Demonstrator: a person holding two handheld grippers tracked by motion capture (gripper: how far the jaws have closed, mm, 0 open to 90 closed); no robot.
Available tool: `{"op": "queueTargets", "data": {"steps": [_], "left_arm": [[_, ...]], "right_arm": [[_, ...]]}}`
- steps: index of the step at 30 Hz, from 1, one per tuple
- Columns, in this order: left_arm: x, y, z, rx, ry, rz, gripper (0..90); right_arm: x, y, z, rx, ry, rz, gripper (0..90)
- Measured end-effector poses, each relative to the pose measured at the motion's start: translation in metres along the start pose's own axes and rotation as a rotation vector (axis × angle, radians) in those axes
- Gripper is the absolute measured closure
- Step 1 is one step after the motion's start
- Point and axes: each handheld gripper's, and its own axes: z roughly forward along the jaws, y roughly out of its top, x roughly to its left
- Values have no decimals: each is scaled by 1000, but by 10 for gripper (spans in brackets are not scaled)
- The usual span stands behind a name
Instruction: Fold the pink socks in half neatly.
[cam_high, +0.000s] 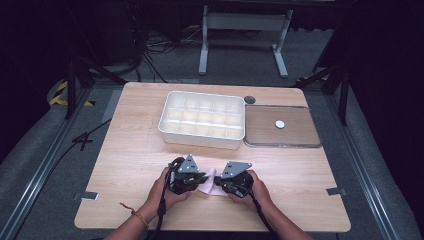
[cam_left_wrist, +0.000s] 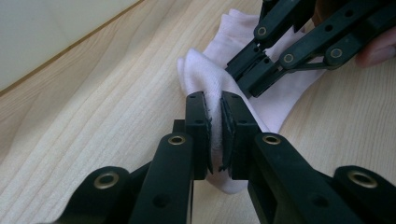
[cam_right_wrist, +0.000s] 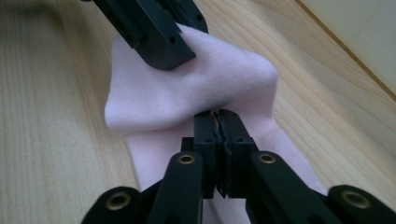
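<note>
At 6 o'clock on the table (cam_high: 130, 150), both the left gripper (cam_left_wrist: 213, 122) and right gripper (cam_right_wrist: 217, 122) are clamped on the pink sock (cam_right_wrist: 187, 88) (mid-fold, probably), holding opposite edges so it stays bunched.

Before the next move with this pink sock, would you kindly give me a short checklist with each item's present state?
1. Left gripper shut on the pink sock: ok, fabric is pinched between its pads.
2. Right gripper shut on the sock: ok.
3. Sock lying on the table: ok, between the two hands.
4. White compartment box apart from the grippers: ok.
5. Box compartments free to take the sock: cannot tell.
</note>
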Motion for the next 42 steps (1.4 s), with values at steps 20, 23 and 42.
{"op": "queueTargets", "data": {"steps": [20,23,42], "left_arm": [[-2,1,-1,-3,20,5,818],[-3,5,0,-7,7,5,817],[-10,30,12,22,5,87,813]], "right_arm": [[-36,-30,-64,66,-79,76,806],[-38,-34,-59,93,-76,86,803],[-41,-37,-52,82,-72,101,815]]}}
